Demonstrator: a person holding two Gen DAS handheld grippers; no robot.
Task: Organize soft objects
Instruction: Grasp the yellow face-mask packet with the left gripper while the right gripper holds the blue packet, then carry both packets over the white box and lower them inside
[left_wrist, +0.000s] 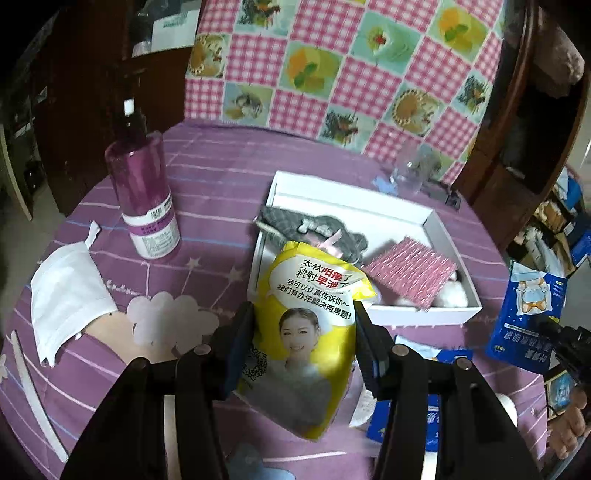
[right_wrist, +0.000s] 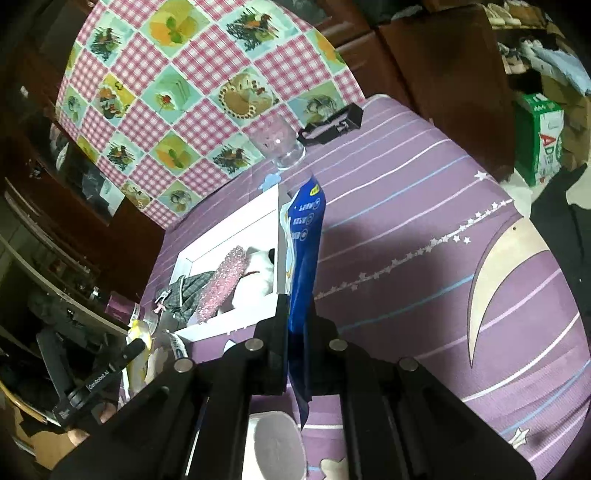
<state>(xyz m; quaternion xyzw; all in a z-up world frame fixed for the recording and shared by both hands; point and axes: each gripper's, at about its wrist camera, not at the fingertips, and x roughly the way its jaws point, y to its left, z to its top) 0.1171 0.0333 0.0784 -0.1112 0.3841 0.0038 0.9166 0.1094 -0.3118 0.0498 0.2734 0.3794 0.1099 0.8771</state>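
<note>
Purple cloth (left_wrist: 221, 192) with pale stripes, stars and a crescent moon covers the round desk, and a pink checked cloth (left_wrist: 332, 74) with fruit and flower squares hangs behind it among dark wooden furniture.

Nearest in the left wrist view, the left claw (left_wrist: 301, 332) pinches a soft yellow packet (left_wrist: 306, 332) between its two pads; the packet carries printed Chinese text and a photo of a person, and it is lifted clear of the desk, its top leaning over the near rim of a white box (left_wrist: 424, 310). Under the claw's right side lies a blue packet (left_wrist: 436, 417) on the cloth. To the left rests a folded white face mask (left_wrist: 66, 299). Further back stands a purple bottle (left_wrist: 142, 192) with a white base. Inside the box lie grey plaid fabric (left_wrist: 291, 225), a glittery pink pad (left_wrist: 410, 269) and something white and fluffy (left_wrist: 450, 295). Beyond the box sits a clear glass (left_wrist: 410, 173).

In the right wrist view, the right claw (right_wrist: 297, 321) is pressed together on a thin blue pouch (right_wrist: 304, 251), held upright and edge-on, just beside the box's right wall (right_wrist: 280, 236). The same pouch shows at the right edge of the left view, off the desk. A small black item (right_wrist: 336, 125) lies at the desk's far edge.
</note>
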